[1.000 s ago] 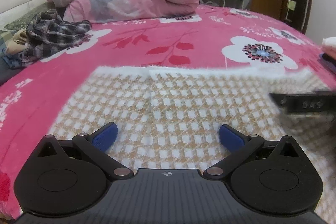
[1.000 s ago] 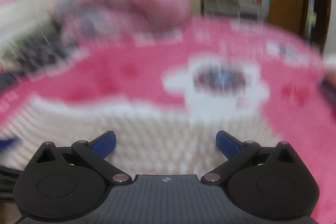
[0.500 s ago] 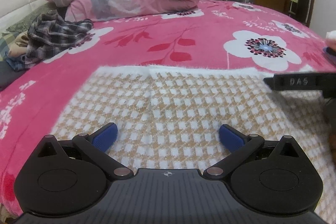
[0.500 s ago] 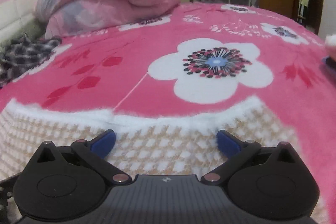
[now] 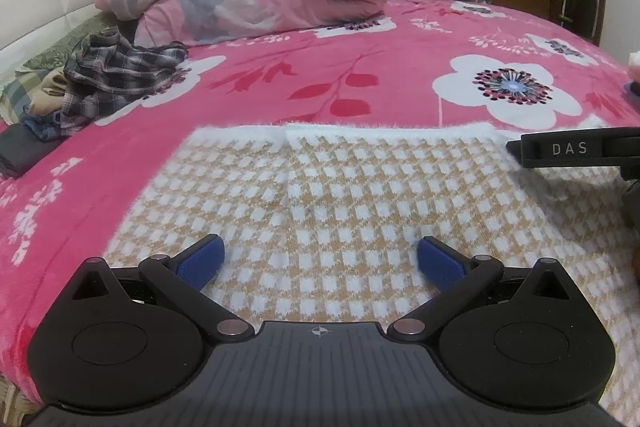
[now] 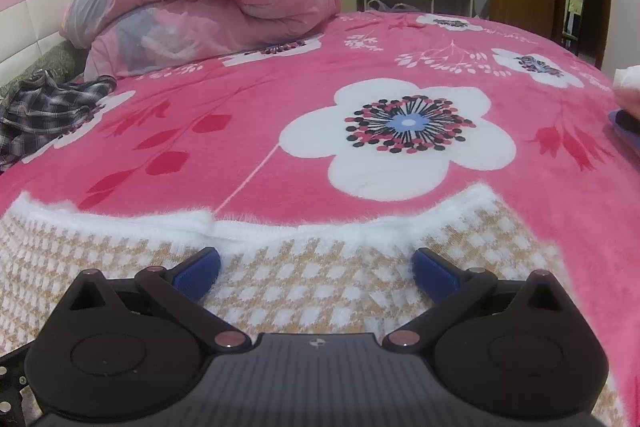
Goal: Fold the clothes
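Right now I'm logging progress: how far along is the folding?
Early. The checked sweater lies flat on the bed. Nothing is in hand: the left gripper and right gripper are open above it. The plaid heap is unfolded.

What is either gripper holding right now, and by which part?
Nothing. Left gripper and right gripper are both open above the checked sweater, fingers spread with no fabric pinched.
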The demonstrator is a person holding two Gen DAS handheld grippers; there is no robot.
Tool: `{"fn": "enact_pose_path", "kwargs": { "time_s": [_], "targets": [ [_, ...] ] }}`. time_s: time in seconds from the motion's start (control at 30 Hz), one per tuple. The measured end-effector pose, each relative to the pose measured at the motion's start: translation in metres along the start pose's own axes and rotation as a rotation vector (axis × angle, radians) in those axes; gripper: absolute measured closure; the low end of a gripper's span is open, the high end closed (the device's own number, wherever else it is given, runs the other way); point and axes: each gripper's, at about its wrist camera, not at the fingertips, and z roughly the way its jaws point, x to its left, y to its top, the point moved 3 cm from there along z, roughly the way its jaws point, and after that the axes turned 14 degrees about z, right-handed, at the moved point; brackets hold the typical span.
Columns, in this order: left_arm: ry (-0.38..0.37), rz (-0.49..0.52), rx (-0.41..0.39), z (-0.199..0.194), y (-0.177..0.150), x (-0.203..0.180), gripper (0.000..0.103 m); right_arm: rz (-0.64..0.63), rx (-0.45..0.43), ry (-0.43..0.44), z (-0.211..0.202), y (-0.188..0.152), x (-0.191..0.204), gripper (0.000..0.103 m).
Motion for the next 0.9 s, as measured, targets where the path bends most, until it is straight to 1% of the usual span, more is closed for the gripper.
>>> {"fn": "enact_pose_path", "kwargs": {
  "time_s": [0.27, 0.5, 0.63, 0.7, 0.77, 0.83, 0.87, 0.9],
  "targets": [
    [0.008, 0.011, -0.014, 0.000, -0.001, -0.002, 0.000, 0.006, -0.007, 0.007, 0.000, 0.000, -0.001, 0.000],
    [-0.021, -0.027, -0.076, 0.000, -0.009, 0.004, 0.000, 0.009, -0.018, 0.006, -0.003, -0.002, -0.001, 0.000],
    [-0.018, -0.026, -0.092, -0.001, -0.011, 0.003, 0.000, 0.026, -0.074, 0.028, -0.026, -0.003, -0.004, 0.000],
    [-0.015, -0.027, -0.097, -0.001, -0.012, 0.002, 0.000, 0.025, -0.124, 0.058, -0.049, -0.009, -0.004, 0.000],
    [-0.009, -0.026, -0.104, -0.001, -0.012, 0.001, 0.000, -0.001, -0.180, 0.087, -0.075, -0.018, -0.001, 0.000],
    [-0.005, -0.027, -0.112, -0.001, -0.014, 0.000, 0.000, -0.058, -0.234, 0.040, -0.091, -0.031, -0.002, 0.000],
    [-0.004, -0.028, -0.116, -0.002, -0.015, 0.000, 0.000, -0.070, -0.220, 0.017, -0.087, -0.039, -0.006, 0.000],
    [-0.003, -0.029, -0.121, -0.002, -0.015, -0.001, 0.000, -0.071, -0.184, 0.005, -0.077, -0.047, -0.011, 0.000]
  ]
}}
